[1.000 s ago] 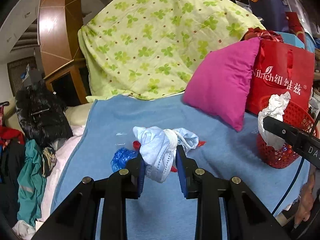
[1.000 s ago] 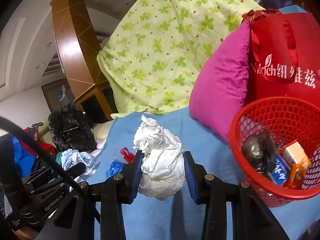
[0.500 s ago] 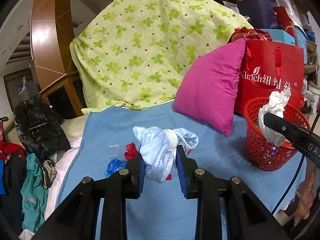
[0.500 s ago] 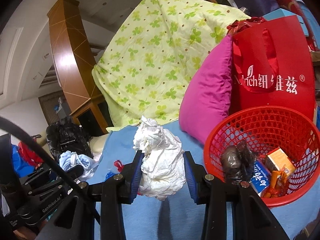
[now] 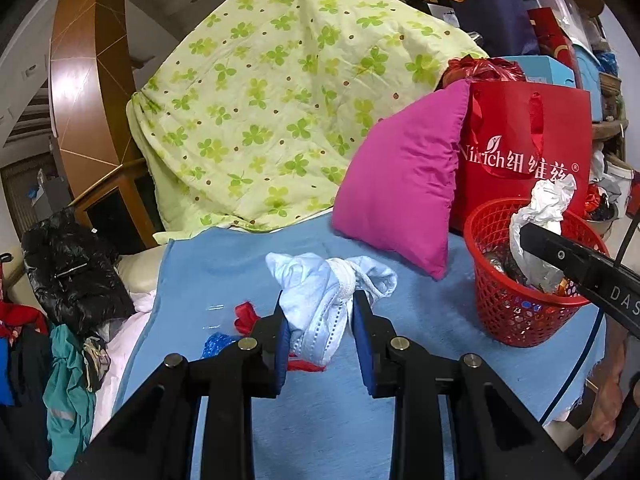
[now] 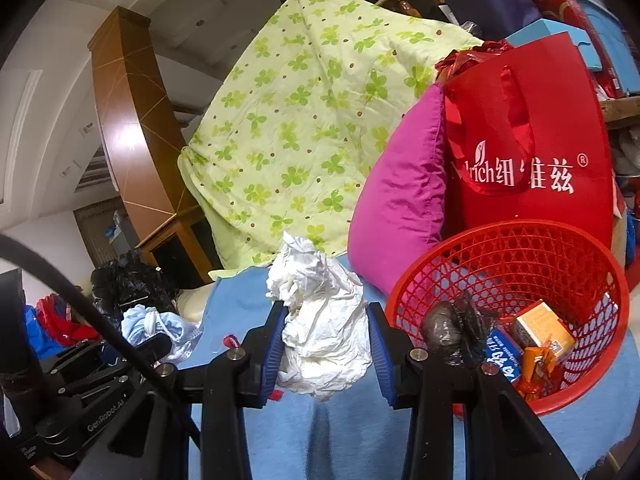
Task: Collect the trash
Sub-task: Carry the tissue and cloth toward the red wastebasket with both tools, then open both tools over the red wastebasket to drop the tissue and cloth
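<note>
Left gripper point(image 5: 320, 322): one, low centre of the left wrist view, its blue pads clamped on one crumpled pale-blue face mask point(image 5: 320, 304), held above the blue sheet point(image 5: 240, 256).
Right gripper point(image 6: 327, 332): one, low centre of the right wrist view, clenched on one wad of white crumpled paper point(image 6: 324, 332); in the left wrist view the same wad sits at the right edge, over the basket.
Basket point(image 6: 520, 248): one red mesh basket, lower right of the right wrist view, just right of the held paper.
Basket contents: one dark crumpled bag point(image 6: 452, 332), one orange box point(image 6: 544, 328), one blue packet point(image 6: 502, 356), one orange wrapper point(image 6: 534, 368); anything more beneath cannot be told.
Loose scraps on sheet: one red scrap point(image 5: 246, 316) and one blue crinkled scrap point(image 5: 216, 344), lower left of the left gripper, close together.
Pillow point(image 5: 404, 184): one magenta pillow, centre right, leaning beside one red shopping bag point(image 5: 532, 136).
Quilt point(image 5: 280, 100): one green clover-print quilt, heaped in the upper centre.
Black jacket point(image 5: 72, 272): one, left edge.
</note>
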`<state>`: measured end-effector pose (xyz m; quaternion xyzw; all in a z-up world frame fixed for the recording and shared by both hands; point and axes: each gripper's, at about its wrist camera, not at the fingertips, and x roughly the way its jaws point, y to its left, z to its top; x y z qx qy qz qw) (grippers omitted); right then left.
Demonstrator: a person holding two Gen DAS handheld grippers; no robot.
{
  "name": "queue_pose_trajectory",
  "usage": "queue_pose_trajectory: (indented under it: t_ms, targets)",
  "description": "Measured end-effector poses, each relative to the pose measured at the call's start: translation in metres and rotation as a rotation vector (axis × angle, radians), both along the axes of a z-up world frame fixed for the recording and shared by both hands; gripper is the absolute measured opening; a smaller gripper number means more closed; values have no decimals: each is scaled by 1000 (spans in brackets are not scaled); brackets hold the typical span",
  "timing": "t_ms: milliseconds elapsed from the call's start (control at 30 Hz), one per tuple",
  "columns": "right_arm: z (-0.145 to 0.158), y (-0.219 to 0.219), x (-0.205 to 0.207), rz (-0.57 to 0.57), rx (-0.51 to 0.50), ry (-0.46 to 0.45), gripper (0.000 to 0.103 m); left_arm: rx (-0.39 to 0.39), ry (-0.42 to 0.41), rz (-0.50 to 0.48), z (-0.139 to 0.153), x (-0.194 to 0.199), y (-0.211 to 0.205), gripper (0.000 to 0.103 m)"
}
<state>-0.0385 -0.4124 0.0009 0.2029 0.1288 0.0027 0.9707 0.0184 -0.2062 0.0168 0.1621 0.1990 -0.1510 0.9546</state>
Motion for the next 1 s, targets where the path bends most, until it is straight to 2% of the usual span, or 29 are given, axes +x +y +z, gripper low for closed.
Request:
queue_pose_trajectory:
  t_ms: [700, 1000]
  targets:
    - [2, -25, -19, -58, 43, -24, 42, 35, -9, -63, 0, -8, -33, 31]
    - [-1, -45, -30, -97, 91, -30, 42, 39, -4, -99, 0, -10, -46, 31]
